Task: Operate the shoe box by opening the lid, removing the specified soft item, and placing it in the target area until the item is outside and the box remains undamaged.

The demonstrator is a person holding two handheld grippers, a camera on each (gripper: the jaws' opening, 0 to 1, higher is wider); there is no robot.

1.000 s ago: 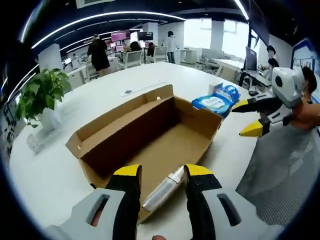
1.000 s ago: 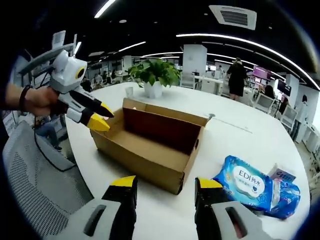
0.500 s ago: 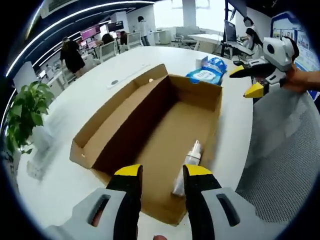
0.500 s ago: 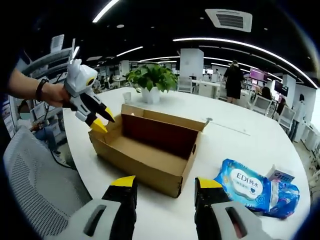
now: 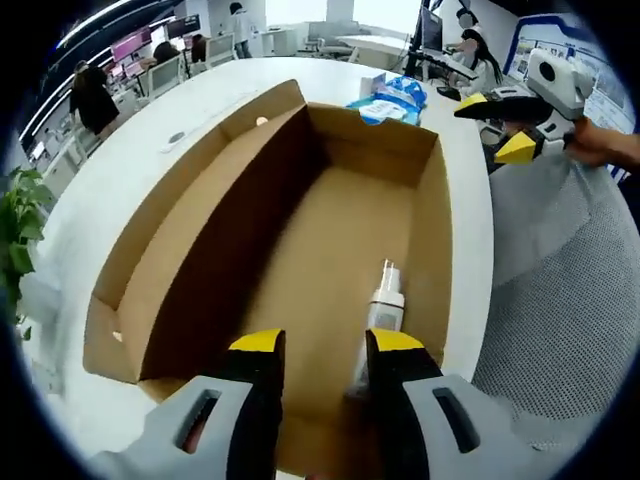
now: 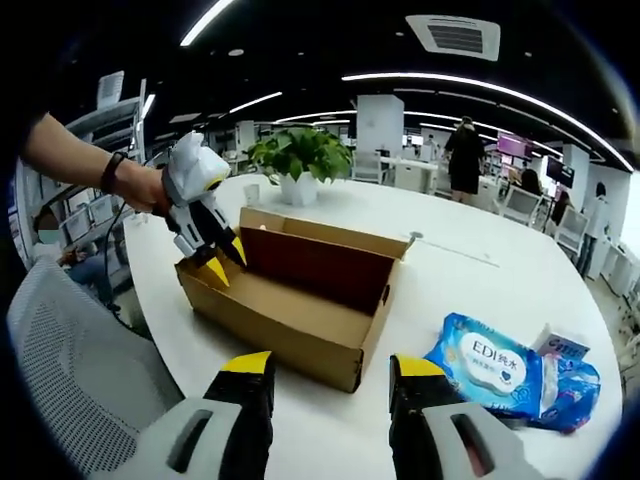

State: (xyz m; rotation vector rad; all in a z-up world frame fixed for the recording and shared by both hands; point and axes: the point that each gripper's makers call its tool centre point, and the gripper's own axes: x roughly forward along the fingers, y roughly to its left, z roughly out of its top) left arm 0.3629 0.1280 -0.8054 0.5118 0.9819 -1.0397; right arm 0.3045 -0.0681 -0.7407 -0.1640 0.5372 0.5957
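The brown cardboard shoe box [image 5: 190, 240] stands open on the white table, its lid flap upright along one long side. A pale, shiny, narrow-tipped item [image 5: 382, 312] lies on the box floor by the near right wall. My left gripper [image 5: 325, 345] hangs open over the near end of the box, tilted down, its right jaw just beside the item. In the right gripper view the left gripper [image 6: 228, 264] dips over the far left corner of the box [image 6: 300, 305]. My right gripper [image 6: 330, 365] is open, in front of the box and apart from it; it also appears as the right gripper [image 5: 495, 125].
A blue wet-wipes pack [image 6: 495, 365] and a small carton lie on the table right of the box. A potted plant [image 6: 305, 155] stands behind it. A grey mesh chair [image 5: 560, 300] sits at the table edge. People stand at desks far back.
My left gripper has moved forward over the box and tipped downward, bringing the pale item close to its right jaw. The right gripper has stayed nearly still.
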